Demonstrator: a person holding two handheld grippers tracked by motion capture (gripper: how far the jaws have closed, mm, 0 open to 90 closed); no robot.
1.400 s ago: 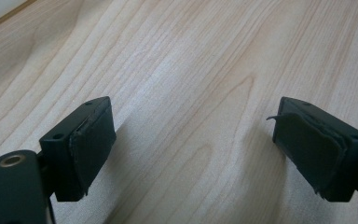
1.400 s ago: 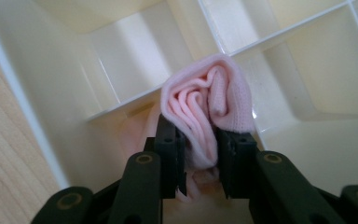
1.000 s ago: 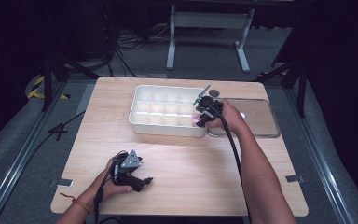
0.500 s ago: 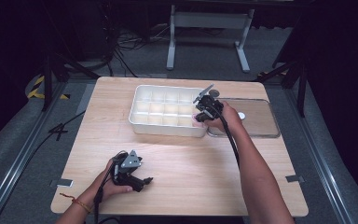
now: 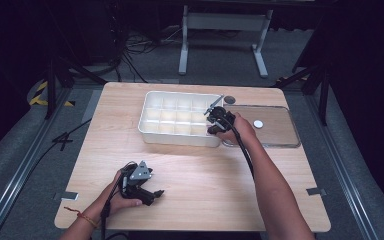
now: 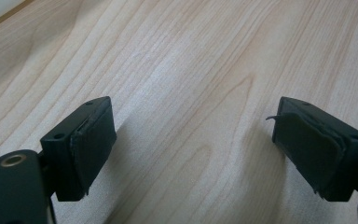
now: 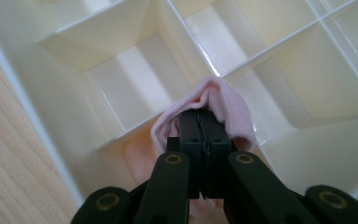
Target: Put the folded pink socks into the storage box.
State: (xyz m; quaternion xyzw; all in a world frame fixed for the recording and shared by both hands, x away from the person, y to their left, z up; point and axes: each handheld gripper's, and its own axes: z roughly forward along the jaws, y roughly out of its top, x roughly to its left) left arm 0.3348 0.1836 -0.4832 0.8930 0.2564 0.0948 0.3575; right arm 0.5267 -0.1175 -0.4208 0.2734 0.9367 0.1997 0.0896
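right gripper (image 7: 200, 140) jaws just clamped on pink cloth (image 7: 233, 116) (in tray (image 7: 51, 116)); left gripper (image 6: 193, 144) jaws apart.

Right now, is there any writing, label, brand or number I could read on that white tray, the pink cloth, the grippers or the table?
None: no readable text in these pictures.
The white divided tray is plain.
The pink cloth, pinched in the right gripper, has no print.
The left gripper shows bare black pads.
The wooden table shows grain only.
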